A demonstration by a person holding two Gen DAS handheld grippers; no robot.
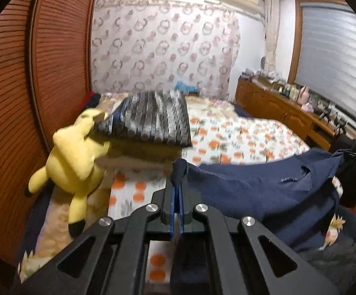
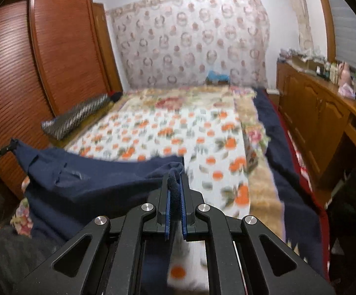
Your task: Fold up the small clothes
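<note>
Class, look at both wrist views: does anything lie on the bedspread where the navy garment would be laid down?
Nothing visible does: the navy cotton garment hangs over bare orange-flowered bedspread; the yellow plush toy sits aside.

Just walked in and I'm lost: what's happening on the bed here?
A person is working with two handheld grippers on a navy garment. The left gripper and the right gripper are each shut on a bunched edge of it, so the cloth hangs spread between them above the floral bedspread. No fold shows yet. A yellow plush toy sits by the wardrobe.
</note>
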